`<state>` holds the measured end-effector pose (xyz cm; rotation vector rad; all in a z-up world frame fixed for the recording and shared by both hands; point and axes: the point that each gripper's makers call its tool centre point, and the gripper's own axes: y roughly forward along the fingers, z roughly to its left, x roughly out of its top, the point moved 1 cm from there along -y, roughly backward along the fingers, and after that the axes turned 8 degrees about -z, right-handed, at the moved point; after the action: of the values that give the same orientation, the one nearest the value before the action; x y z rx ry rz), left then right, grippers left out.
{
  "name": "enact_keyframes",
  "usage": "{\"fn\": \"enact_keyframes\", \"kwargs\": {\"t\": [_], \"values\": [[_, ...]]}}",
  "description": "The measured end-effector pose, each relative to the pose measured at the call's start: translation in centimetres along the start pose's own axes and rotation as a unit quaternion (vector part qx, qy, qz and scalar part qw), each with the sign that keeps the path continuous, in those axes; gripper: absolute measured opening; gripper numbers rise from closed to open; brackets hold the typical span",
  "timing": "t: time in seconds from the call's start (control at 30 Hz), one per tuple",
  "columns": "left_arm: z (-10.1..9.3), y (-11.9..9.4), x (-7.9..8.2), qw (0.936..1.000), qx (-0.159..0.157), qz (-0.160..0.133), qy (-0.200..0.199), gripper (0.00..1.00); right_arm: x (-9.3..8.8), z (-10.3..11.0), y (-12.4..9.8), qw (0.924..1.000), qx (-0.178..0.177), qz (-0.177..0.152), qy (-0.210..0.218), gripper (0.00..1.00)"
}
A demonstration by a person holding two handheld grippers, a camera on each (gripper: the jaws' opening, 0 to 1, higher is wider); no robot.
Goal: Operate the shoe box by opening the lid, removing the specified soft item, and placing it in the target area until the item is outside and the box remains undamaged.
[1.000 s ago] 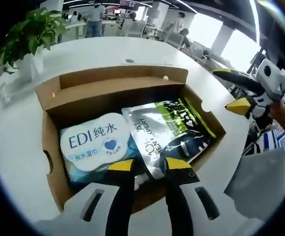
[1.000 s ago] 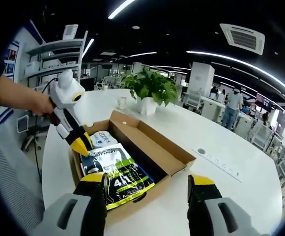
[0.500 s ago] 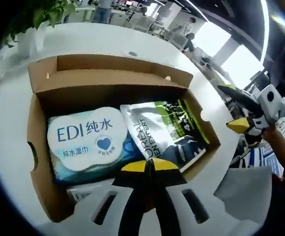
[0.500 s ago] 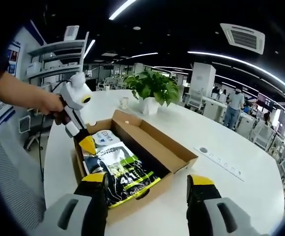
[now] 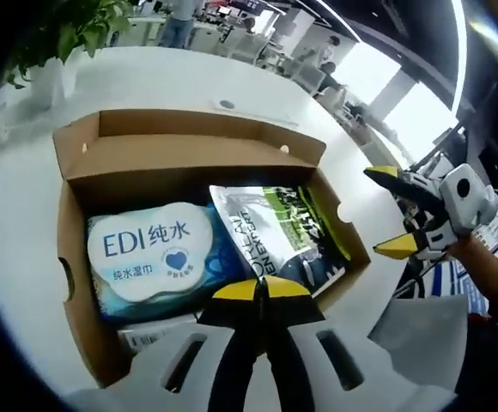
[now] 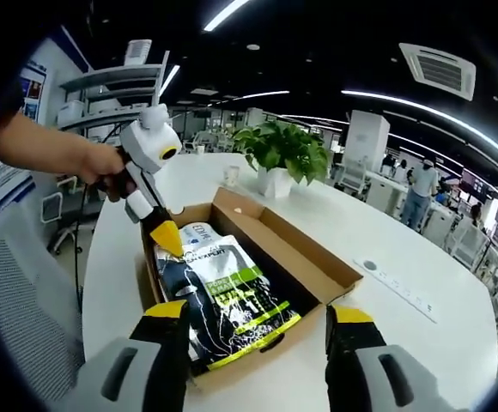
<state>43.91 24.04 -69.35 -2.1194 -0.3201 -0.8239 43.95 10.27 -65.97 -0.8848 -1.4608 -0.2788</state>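
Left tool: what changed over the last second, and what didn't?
The left tool went from jaws apart over the silver pouch to closed on its near edge, and that end of the pouch now rides higher, tilted against the box rim. The wet wipes pack lies where it was, the lid is open as before, and the right tool is open as before.

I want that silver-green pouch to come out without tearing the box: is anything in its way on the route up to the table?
Nothing visible. The box is open on top, and the left tool, shut on the pouch, has its edge raised. The wet wipes pack lies beside it, not over it.
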Motion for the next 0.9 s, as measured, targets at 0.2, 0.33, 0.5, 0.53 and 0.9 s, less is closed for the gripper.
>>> {"fn": "enact_keyframes", "kwargs": {"t": [0.2, 0.33, 0.5, 0.53, 0.9], "values": [[-0.5, -0.4, 0.7, 0.9999, -0.002, -0.002, 0.01, 0.0, 0.0, 0.6, 0.4, 1.0, 0.006, 0.001, 0.001, 0.62], [-0.8, -0.6, 1.1, 0.9999, -0.004, -0.003, 0.015, 0.0, -0.1, 1.0, 0.6, 0.9999, 0.01, 0.001, 0.001, 0.61], [-1.2, -0.8, 1.6, 0.9998, -0.007, -0.006, 0.015, 0.0, -0.3, 1.6, 1.0, 0.9998, 0.018, 0.004, 0.0, 0.61], [-1.3, -0.9, 1.7, 0.9998, -0.008, -0.006, 0.016, 0.0, -0.3, 1.7, 1.1, 0.9998, 0.019, 0.005, 0.0, 0.61], [-2.3, -1.2, 3.0, 0.9996, -0.013, -0.008, 0.025, 0.0, -1.1, 2.8, 2.1, 0.9996, 0.022, 0.016, 0.002, 0.57]]}}
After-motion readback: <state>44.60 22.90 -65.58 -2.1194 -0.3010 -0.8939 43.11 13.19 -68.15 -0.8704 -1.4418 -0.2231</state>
